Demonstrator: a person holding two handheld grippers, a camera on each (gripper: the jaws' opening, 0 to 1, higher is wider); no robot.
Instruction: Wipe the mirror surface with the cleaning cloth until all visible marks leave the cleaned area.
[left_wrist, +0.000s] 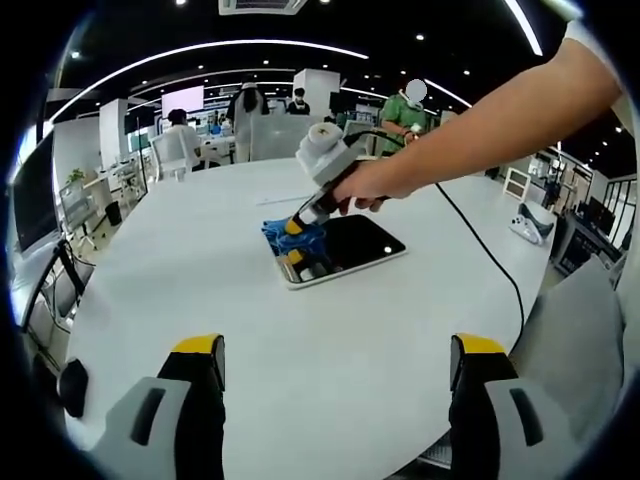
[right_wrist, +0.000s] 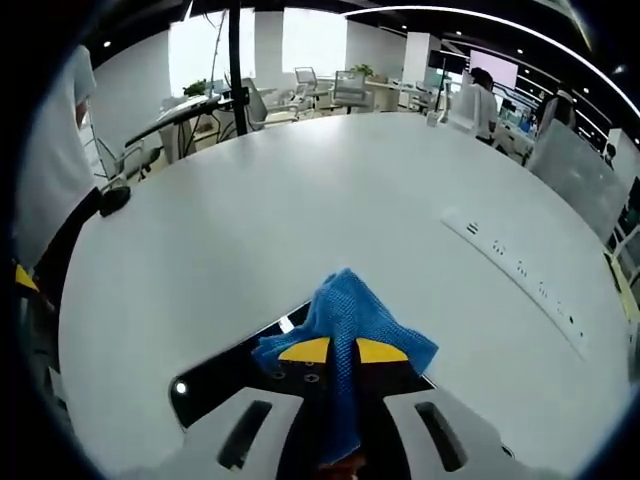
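Blue cloth (right_wrist: 345, 310) pinched in right tool (right_wrist: 342, 352), pressed on mirror (left_wrist: 355, 245)

Large white round-edged tabletop (left_wrist: 300, 340), bare across most of its surface. Long white power strip (right_wrist: 515, 268) lying flat near the far right edge of that tabletop in the right gripper view. Thin black cable (left_wrist: 490, 260) trailing over the tabletop toward its right edge in the left gripper view. White game controller (left_wrist: 527, 224) resting on a separate surface beyond that edge. White office chairs (left_wrist: 172, 152) and several people past the far edge, in an open-plan office.
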